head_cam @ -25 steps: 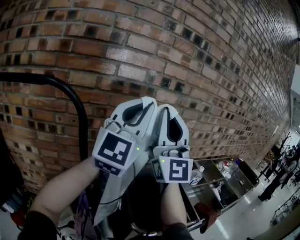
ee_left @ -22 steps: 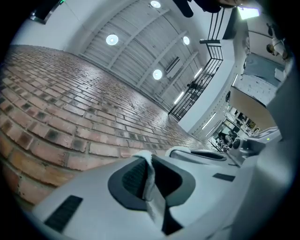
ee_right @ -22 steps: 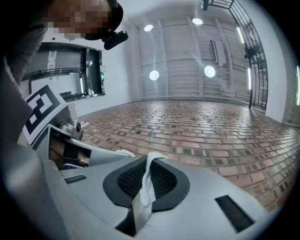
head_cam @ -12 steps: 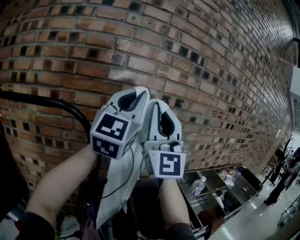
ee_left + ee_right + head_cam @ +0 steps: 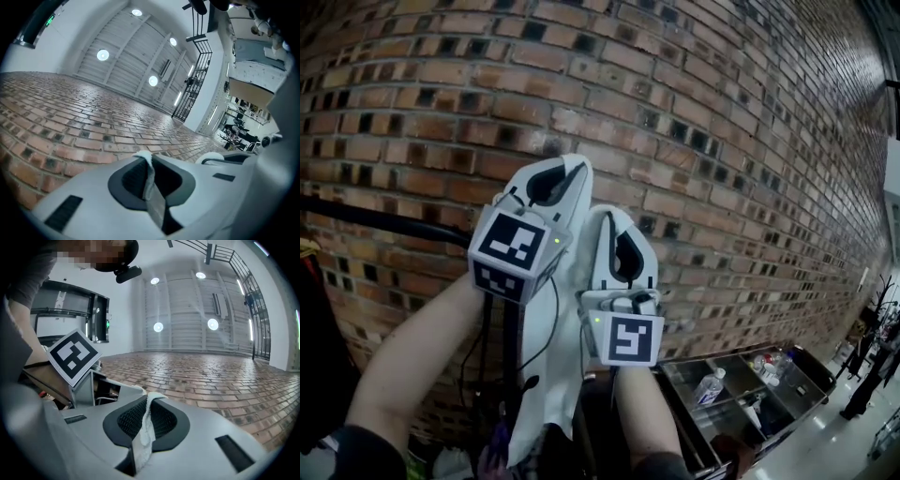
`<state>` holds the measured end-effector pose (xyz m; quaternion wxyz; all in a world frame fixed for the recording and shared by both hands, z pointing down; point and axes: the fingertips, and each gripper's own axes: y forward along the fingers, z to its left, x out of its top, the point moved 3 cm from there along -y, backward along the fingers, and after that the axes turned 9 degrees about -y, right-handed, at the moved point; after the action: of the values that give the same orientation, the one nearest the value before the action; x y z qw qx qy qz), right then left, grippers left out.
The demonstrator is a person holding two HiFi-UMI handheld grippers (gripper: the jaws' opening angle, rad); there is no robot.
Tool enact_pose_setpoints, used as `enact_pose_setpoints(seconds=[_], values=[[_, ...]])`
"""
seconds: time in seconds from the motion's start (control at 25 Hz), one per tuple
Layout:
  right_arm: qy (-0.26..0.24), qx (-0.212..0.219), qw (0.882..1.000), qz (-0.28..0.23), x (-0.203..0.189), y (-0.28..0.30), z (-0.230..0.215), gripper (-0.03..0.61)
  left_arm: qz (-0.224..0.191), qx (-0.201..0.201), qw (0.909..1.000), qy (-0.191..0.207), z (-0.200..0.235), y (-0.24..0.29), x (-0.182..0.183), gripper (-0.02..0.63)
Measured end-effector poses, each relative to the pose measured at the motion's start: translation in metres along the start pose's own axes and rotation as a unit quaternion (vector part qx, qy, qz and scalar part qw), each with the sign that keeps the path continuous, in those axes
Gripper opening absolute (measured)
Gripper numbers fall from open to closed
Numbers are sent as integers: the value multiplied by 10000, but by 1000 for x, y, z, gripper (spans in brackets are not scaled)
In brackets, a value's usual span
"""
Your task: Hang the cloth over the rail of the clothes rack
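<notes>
— Where is our cloth?
— Clamped in both tongs: left gripper and right gripper side by side before the brick wall, jaws narrow on its edge — it hangs below, right of the rail. Square black-and-white markers on our cubes.

Left gripper and right gripper point upward side by side, each clamped on cloth.

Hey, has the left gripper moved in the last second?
Yes. The left gripper, shut on the cloth, has risen: its tip was below the black rail and now stands above it.
</notes>
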<state>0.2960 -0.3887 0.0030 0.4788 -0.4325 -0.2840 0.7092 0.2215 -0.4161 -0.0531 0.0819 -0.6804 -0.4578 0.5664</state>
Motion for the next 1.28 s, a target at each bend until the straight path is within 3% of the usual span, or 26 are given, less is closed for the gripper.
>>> enact_pose_setpoints(seconds=[0.4,0.72,0.92,1.0,1.12,1.28], values=[[103,79,9990,-423,50,39,53,23,-252,-15,9925,1197,68,-33,64,31],[76,362,9957,-853,99,65,93,23,-203,442,9902,1308,134,-81,108,31],[-615,755,9890,-1118,122,54,133,23,-87,835,9853,1487,159,-136,118,31],[-539,868,9875,-1202,130,55,141,23,-14,1094,9827,1491,172,-155,123,31],[-444,814,9889,-1161,133,55,147,23,111,1285,9788,1588,182,-174,128,31],[-767,745,9889,-1032,142,55,161,23,342,1342,9772,1610,194,-195,130,31]])
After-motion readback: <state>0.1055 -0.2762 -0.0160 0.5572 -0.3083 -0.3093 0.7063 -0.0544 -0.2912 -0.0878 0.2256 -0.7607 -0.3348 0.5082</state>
